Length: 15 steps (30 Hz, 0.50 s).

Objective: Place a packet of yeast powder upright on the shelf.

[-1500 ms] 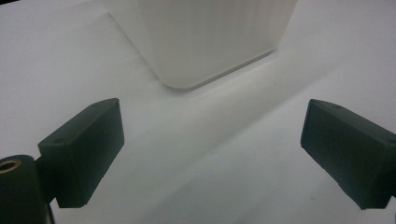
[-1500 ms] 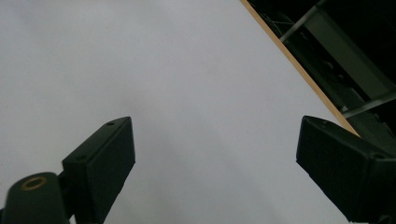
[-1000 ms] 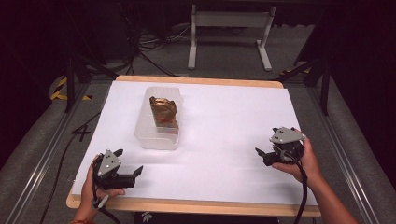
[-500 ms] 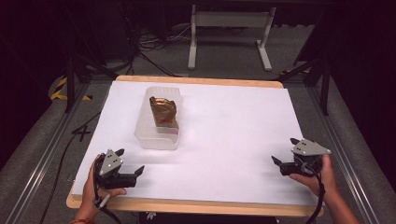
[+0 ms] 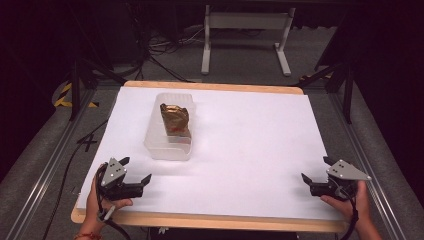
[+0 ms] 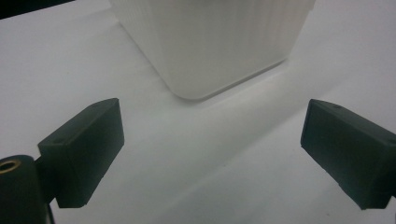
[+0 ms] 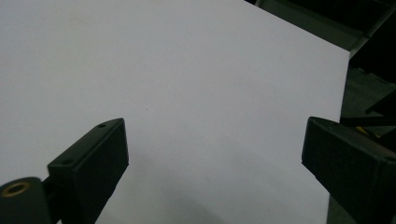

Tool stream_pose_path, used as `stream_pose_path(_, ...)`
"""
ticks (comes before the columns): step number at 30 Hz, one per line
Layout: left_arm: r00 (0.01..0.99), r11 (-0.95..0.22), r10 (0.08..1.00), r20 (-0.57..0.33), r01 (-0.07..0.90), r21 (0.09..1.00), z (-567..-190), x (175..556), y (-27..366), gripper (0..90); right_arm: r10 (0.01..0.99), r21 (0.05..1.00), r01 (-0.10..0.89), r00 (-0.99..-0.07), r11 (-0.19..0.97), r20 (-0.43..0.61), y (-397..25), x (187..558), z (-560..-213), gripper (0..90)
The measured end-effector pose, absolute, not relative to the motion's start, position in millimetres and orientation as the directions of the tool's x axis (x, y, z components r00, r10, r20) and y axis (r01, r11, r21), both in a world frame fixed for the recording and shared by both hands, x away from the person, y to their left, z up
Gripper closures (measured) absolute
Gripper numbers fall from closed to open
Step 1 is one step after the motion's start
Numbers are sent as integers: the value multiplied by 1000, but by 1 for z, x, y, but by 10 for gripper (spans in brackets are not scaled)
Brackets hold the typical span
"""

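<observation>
A clear plastic container (image 5: 170,131) sits on the white table (image 5: 250,150), toward its left side and nearer the far edge than the near one, with a crumpled gold-brown wrapped item (image 5: 174,118) standing inside it toward the far end.

The left gripper (image 5: 134,170) is held low at the near left corner of the table, jaws spread wide and empty — in the left gripper view the ribbed corner of the container (image 6: 210,42) lies just ahead, between and beyond the two black jaws, not touching them.

The right gripper (image 5: 315,170) is at the near right corner, close to the right edge, well apart from the container. Its jaws are also wide apart, holding nothing — bare white table (image 7: 187,84) lies between them.
</observation>
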<state>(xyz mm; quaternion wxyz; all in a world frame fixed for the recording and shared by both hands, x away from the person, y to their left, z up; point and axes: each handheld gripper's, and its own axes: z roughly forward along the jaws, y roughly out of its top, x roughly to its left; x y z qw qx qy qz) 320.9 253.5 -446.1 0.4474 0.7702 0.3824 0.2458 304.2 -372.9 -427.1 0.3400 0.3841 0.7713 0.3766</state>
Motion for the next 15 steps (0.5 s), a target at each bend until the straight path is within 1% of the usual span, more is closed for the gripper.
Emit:
stream_pose_path(5,581,-305,813,35,373,876,-447,321,256,68,856,855,333,-470,398,-215,-378,303,-431,73)
stream_pose_path(6,583,-304,812,36,369,878,-447,320,256,68,856,854,332,-469,400,-218,-378,302,-431,73)
stream_pose_path(7,583,-317,811,52,362,877,-446,319,255,68,854,842,329,-454,427,-255,-376,301,-433,72)
stream_pose_path(10,593,-322,803,58,350,879,-445,318,254,68,852,842,328,-455,429,-257,-376,299,-434,71)
stream_pose_path(11,593,-328,803,64,349,878,-445,318,254,68,854,839,324,-442,436,-274,-375,298,-433,71)
stream_pose_path(14,594,-319,803,57,347,882,-445,318,256,67,856,857,310,-455,411,-246,-374,296,-430,72)
stream_pose_path(15,592,-319,804,57,349,881,-446,319,256,67,854,851,310,-448,424,-263,-374,295,-430,71)
